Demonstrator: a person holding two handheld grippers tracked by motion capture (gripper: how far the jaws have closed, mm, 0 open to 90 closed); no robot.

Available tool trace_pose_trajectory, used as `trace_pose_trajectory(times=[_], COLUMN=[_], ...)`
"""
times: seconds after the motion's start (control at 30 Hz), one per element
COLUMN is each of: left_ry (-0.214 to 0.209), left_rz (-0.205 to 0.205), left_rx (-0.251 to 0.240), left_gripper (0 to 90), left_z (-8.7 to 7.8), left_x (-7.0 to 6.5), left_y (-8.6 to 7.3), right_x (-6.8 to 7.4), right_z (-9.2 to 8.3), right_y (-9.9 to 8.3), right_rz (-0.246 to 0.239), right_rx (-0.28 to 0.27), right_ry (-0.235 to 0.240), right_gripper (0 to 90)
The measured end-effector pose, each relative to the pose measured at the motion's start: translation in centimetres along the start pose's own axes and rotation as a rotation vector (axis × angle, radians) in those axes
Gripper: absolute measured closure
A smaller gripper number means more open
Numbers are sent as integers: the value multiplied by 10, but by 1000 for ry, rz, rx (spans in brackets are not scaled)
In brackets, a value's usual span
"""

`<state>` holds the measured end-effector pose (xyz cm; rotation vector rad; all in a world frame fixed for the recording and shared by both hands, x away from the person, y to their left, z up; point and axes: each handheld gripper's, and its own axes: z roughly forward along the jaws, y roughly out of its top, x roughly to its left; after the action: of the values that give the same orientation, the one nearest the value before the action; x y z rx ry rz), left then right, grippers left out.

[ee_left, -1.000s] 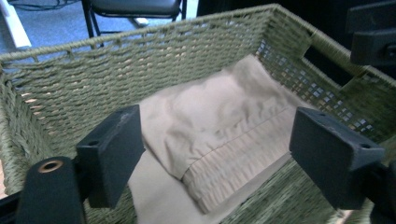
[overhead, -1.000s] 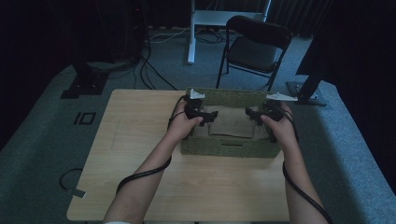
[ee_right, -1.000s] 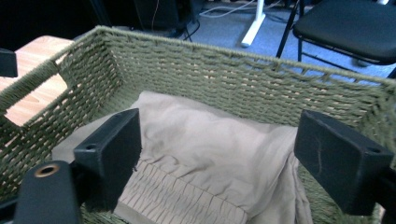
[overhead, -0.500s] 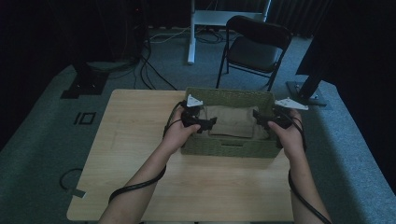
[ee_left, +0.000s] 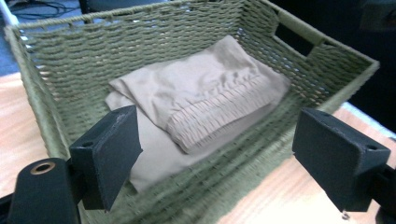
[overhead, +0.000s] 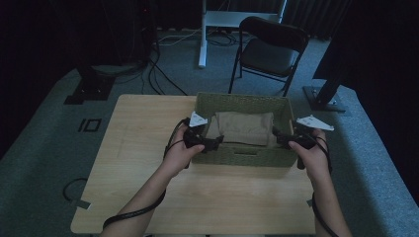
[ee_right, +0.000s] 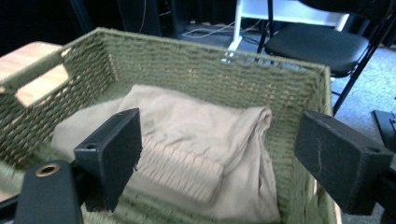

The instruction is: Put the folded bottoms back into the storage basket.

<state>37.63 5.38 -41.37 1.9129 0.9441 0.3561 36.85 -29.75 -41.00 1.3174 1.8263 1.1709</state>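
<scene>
A green woven basket (overhead: 242, 129) sits on the wooden tabletop (overhead: 143, 148), toward its 1 o'clock part, with a folded beige cloth (overhead: 244, 127) lying flat on the bottom inside. The left claw (overhead: 213, 143) hovers at the basket's 8 o'clock corner, by the near wall; its jaws stand wide apart with nothing clamped, and in the left gripper view they frame the cloth (ee_left: 201, 102) and the basket wall (ee_left: 70, 60). The right claw (overhead: 276, 138) sits at the basket's 4 o'clock corner, jaws likewise spread wide and empty, the cloth (ee_right: 187, 140) between them farther off. A black chair (overhead: 269, 52) stands on the floor at 12 o'clock beyond the tabletop.
</scene>
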Motion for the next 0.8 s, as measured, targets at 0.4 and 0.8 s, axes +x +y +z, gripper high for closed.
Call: trace_pose_trajectory(times=[0.4, 0.8], left_ry=[-1, 2], left_rz=[-3, -9], left_rx=[-3, -4], left_gripper=[161, 161], left_z=[-16, -36], left_x=[0, -2], left_y=[-25, -51], right_x=[13, 15], right_z=[-21, -33], right_y=[-27, -56], right_rz=[-39, -43], right_rx=[-5, 6], right_ry=[10, -19], right_gripper=[142, 141])
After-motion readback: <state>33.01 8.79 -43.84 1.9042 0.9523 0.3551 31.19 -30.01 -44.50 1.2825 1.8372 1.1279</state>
